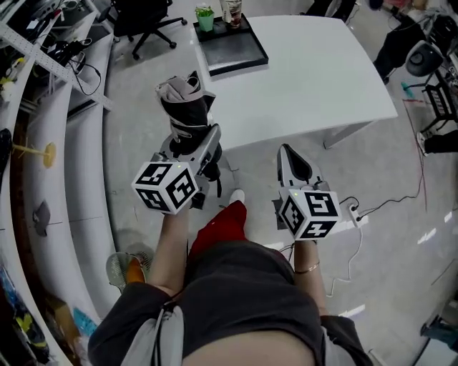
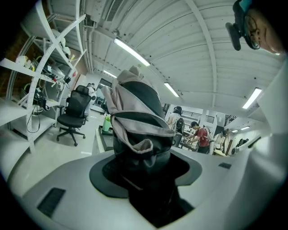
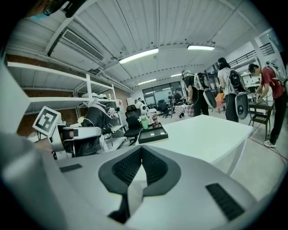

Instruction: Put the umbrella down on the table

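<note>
The folded umbrella (image 1: 186, 104), black with grey cloth, stands upright between the jaws of my left gripper (image 1: 192, 139), which is shut on its lower part. In the left gripper view the umbrella (image 2: 137, 117) fills the middle, rising out of the left gripper (image 2: 141, 166). It hangs over the floor just short of the near left corner of the white table (image 1: 315, 78). My right gripper (image 1: 288, 154) is beside it, in front of the table's near edge, shut and holding nothing. In the right gripper view, the right gripper (image 3: 141, 150) has its pads together, pointing at the table (image 3: 202, 134).
A black tray (image 1: 232, 46) at the table's far left holds a green cup (image 1: 205, 18) and another cup. A black office chair (image 1: 143, 18) stands beyond. A curved white counter (image 1: 71, 179) runs along the left. A white cable (image 1: 372, 207) lies on the floor. People stand behind the table.
</note>
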A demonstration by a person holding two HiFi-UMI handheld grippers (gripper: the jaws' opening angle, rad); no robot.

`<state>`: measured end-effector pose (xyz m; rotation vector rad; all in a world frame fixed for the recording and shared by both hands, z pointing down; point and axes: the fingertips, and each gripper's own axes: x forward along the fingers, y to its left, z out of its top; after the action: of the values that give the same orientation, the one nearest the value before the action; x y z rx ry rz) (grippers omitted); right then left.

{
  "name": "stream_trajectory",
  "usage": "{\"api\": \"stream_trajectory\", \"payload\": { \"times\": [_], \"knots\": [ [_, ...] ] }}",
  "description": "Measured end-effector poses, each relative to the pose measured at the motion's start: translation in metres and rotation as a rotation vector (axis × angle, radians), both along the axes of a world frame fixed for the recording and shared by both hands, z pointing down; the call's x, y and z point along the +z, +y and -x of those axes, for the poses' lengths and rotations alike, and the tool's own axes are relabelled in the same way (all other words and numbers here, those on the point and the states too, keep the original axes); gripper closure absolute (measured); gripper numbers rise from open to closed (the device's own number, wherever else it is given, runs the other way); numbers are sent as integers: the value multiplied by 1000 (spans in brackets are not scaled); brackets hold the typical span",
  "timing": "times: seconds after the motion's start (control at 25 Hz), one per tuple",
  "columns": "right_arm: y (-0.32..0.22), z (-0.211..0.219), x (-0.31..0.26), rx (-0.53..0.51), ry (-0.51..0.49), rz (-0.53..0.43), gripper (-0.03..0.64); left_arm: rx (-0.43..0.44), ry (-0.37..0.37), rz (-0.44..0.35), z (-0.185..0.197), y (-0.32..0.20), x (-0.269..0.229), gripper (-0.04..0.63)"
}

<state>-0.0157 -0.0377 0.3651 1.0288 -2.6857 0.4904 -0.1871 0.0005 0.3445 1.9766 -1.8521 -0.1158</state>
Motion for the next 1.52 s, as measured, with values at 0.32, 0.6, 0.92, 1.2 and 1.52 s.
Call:
{"api": "stream_trajectory", "payload": {
  "times": [0.32,0.6,0.92,1.2,1.52],
  "knots": [
    [-48,55,7,-18,16,19,598,-6,25,16,48,-41,10,351],
    [-74,87,8,-19,35,23,598,17,45,30,72,-67,17,351],
    [-83,93,15,11,51,38,598,66,45,54,77,-86,27,350],
    [-94,81,17,54,50,44,598,117,15,62,71,-110,27,351],
    [-115,66,16,103,38,45,598,185,-37,89,61,-146,34,351]
  ]
}}
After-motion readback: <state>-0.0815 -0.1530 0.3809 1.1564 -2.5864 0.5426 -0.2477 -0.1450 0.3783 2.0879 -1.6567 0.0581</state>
